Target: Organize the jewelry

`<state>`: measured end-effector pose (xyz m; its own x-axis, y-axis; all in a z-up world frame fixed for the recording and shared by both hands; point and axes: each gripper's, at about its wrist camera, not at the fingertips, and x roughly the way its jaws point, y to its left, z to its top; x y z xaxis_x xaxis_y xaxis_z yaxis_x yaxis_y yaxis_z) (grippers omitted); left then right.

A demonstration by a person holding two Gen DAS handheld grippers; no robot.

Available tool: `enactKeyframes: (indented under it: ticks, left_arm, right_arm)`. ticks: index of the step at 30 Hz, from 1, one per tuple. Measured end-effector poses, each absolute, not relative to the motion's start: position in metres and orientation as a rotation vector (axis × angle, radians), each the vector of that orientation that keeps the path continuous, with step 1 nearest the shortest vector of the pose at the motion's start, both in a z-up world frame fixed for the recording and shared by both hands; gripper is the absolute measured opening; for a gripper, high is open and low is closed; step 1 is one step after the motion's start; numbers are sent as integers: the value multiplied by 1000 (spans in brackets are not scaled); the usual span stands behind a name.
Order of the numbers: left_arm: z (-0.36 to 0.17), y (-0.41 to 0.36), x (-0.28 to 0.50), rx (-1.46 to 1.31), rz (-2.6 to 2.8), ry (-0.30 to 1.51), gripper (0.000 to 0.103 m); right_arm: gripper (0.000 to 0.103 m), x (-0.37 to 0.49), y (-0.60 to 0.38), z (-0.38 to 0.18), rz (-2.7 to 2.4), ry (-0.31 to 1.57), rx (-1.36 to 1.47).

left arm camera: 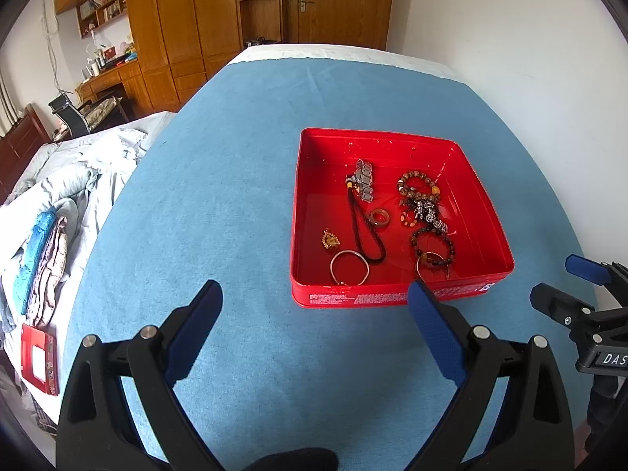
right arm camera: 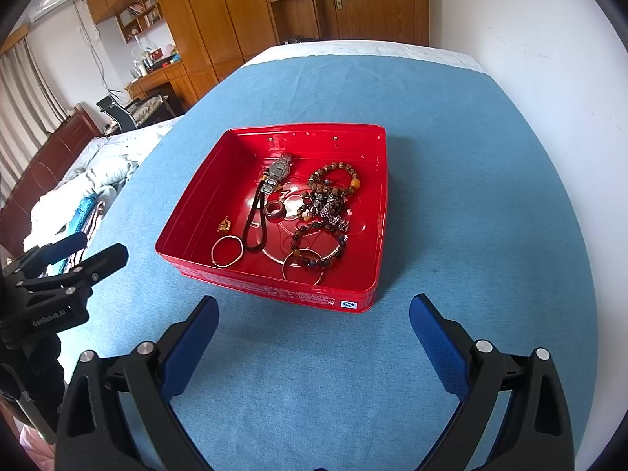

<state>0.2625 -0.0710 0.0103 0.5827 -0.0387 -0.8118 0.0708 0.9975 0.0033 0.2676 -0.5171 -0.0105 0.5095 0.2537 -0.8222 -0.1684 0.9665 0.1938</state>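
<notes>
The left gripper [left arm camera: 314,314] has its blue-padded fingers [left arm camera: 194,329] spread wide over the blue cloth [left arm camera: 219,204], holding nothing; its right finger tip overlaps the near wall of the red tin [left arm camera: 302,212] in the left wrist view. The right gripper [right arm camera: 314,322] is likewise wide open and empty, its fingers [right arm camera: 435,345] just short of the tin's near wall.

The tin is shallow, square and lidless, and all the jewelry lies in it. Along the near side rest two plain metal bangles [right arm camera: 227,250], one to the left and one to the right, the right one under a dark beaded bracelet [right arm camera: 320,243]. A black cord loop [right arm camera: 253,221] runs back to a metal-link watch [right arm camera: 276,174]. A small gold pendant [right arm camera: 224,224] sits alone at the left, a brownish ring [right arm camera: 274,211] in the middle, and a tangle of brown beaded bracelets [right arm camera: 333,180] with a sparkly charm fills the far right.

Bare cloth surrounds the tin on every side. The table's left edge borders a bed with rumpled bedding [left arm camera: 74,180]; a white wall [right arm camera: 530,39] stands to the right.
</notes>
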Motion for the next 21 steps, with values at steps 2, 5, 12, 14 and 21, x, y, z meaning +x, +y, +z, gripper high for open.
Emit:
enactKeyframes:
  ticks: [2,5,12,14,21]
  left_arm:
    - [10,-71,262,37,-63,947,94]
    - [10,-72,263,38,-64,950,94]
    - [9,-73,264,41,-64,953,94]
    - [9,-73,264,40,-63,955,94]
    - [8,-72,266,39,-61,955,94]
  right_arm:
    - [98,268,-517,-10,254,1004,93]
    - [98,268,-517,-10,255,1004,93]
    - [98,268,-517,-11,254,1006,93]
    - [98,268,-517,-11,254,1005,93]
    - [98,268,-517,-11,255,1007,93]
